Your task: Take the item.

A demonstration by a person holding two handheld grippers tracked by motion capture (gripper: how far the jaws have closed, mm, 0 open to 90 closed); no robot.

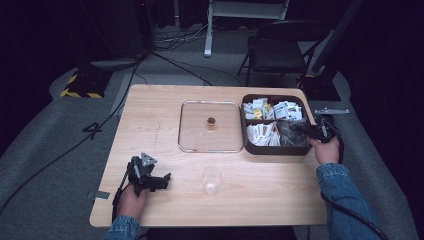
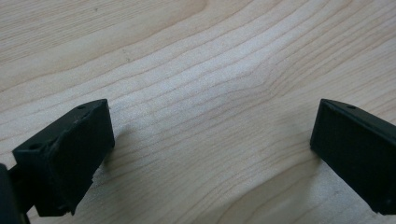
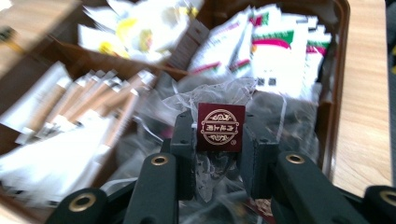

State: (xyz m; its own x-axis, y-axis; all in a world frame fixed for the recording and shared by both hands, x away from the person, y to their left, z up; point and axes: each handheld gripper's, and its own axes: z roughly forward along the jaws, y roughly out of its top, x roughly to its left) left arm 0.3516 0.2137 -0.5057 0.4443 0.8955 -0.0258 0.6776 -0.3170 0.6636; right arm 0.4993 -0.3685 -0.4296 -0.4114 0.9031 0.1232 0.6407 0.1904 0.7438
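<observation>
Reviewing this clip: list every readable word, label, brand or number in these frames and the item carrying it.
No text reads clearly.
Dark red square paper tag between the right gripper jaws: gold ornamental emblem, characters too blurred to read.
White sachets with red and green bands in the brown compartment box: print too blurred.
Yellow-and-white packets: illegible.

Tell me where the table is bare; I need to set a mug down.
Bare wood lies left of the clear glass lid, up to the wooden table's left edge, and along the near edge right of the clear plastic cup. The brown compartment box of sachets is crowded, with the right gripper in it.
</observation>
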